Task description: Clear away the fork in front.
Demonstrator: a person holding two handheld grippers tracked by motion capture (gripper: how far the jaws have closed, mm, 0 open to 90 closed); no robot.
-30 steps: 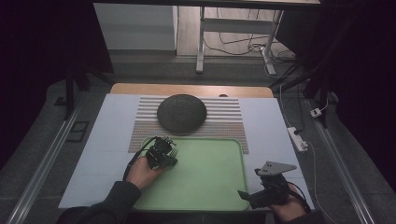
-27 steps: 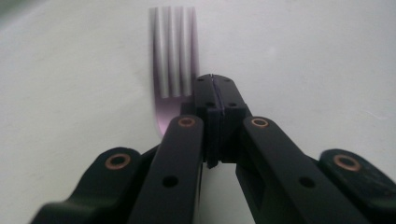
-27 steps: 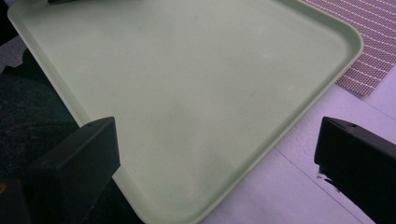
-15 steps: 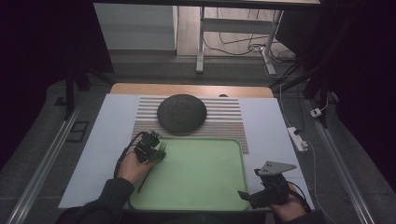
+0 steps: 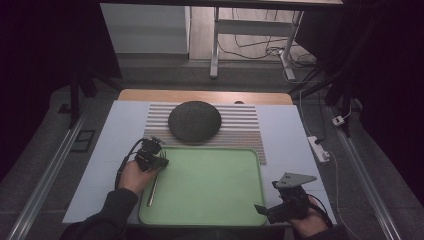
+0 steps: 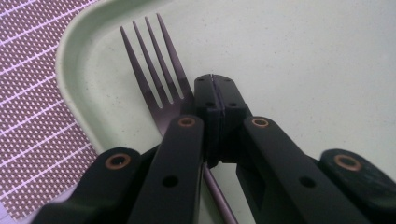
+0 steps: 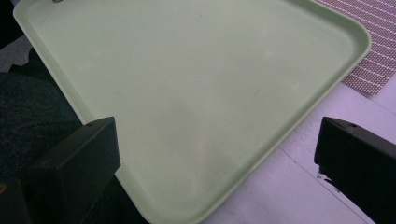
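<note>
Black fingers (image 6: pixel 187 154) with copper-ringed screws; grey 3-cornered plate on right gripper (image 5: pixel 265 210); dark sleeve (image 5: pixel 107 212).

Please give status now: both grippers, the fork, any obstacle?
Left gripper jaws shut, beside fork. Right gripper open. Fork on green tray. No obstacle.

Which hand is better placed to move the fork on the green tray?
Probably left: the left gripper, jaws shut, sits beside the fork on the tray. The right gripper hangs open at the tray's near right corner.
</note>
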